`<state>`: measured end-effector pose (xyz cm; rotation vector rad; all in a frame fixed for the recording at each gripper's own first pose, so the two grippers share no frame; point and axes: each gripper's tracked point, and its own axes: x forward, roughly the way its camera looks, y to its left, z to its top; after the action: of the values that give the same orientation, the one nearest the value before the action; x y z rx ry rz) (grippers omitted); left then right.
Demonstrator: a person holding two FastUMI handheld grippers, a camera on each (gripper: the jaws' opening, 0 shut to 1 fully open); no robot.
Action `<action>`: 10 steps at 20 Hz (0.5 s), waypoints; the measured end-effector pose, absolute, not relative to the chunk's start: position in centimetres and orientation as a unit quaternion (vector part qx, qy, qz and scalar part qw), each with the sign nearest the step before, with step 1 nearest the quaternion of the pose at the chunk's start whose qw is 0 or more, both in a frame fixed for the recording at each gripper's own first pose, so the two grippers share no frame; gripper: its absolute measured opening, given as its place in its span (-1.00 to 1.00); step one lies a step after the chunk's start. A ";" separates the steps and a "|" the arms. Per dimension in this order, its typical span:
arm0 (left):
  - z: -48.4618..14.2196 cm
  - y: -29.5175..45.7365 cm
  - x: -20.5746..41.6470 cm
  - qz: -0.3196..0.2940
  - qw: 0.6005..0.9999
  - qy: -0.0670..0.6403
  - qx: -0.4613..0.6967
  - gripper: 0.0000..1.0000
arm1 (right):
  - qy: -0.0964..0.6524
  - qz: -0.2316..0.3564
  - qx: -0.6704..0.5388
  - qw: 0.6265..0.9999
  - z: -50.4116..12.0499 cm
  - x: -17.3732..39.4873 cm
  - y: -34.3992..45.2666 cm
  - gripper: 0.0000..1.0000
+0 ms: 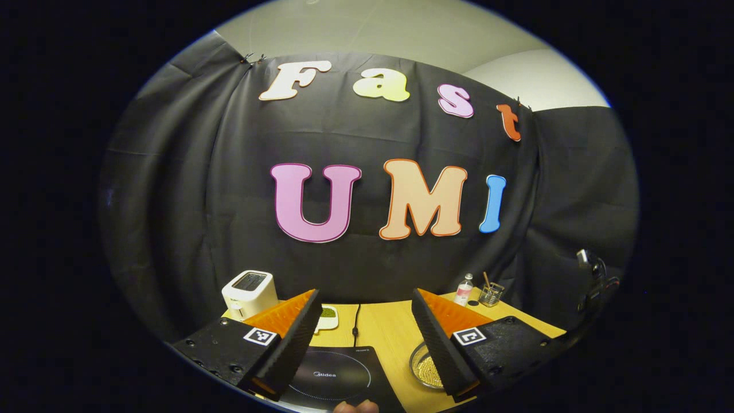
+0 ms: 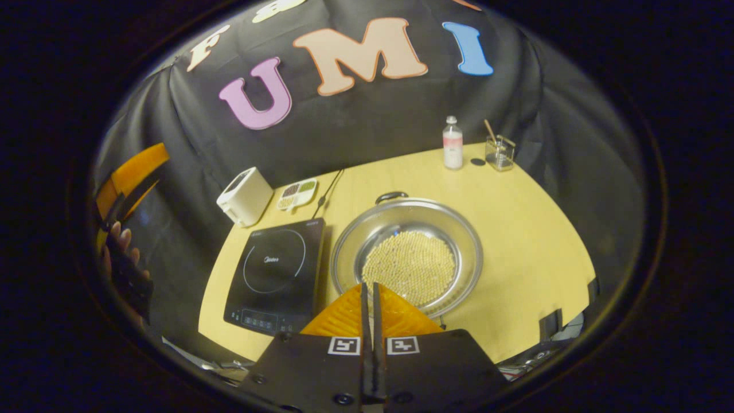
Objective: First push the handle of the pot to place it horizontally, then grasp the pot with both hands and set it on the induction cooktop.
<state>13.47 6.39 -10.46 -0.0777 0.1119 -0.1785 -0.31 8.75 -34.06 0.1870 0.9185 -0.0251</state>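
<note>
In the right gripper view the pot (image 2: 407, 252) — a wide, shallow steel pan with a layer of small pale beans over its bottom — sits on the wooden table (image 2: 533, 229), just beside the right edge of the black induction cooktop (image 2: 275, 275) and not on it. One dark handle (image 2: 391, 197) shows at the pot's far rim. The right gripper (image 2: 370, 295) hangs above the pot's near rim with its two fingers pressed together, nothing between them. Farther back on the table stand a white toaster (image 2: 243, 197), a small divided dish (image 2: 296, 193) near it, a clear bottle (image 2: 452, 143) and a glass jar (image 2: 498, 154) with a stick in it. At the left edge of that view a hand (image 2: 121, 258) holds the other tool. In the left gripper view the left gripper (image 1: 364, 324) is raised and level with the table, its fingers spread wide and holding nothing — between them lie the cooktop (image 1: 332, 378) and, to the right, a slice of the pot's rim (image 1: 421, 364).
</note>
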 end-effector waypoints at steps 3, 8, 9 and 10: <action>-10.6 6.5 13.7 -0.089 0.994 0.059 -0.037 0.92 | 0.476 -0.024 0.096 0.874 -36.3 -1.5 8.6 -0.94; -10.9 7.3 14.0 -0.085 0.994 0.062 -0.039 0.92 | 0.514 -0.031 0.104 0.851 -39.2 -3.2 8.8 -0.94; -11.1 7.5 13.9 -0.084 0.994 0.063 -0.039 0.92 | 0.520 -0.027 0.097 0.848 -39.8 -3.4 8.8 -0.94; -11.1 7.6 13.9 -0.083 0.994 0.063 -0.039 0.92 | 0.524 -0.027 0.091 0.846 -40.3 -3.6 8.9 -0.94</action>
<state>13.90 7.64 -11.11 -0.0784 0.1269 -0.1658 -3.58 8.94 -40.26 0.1913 1.1054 -0.0567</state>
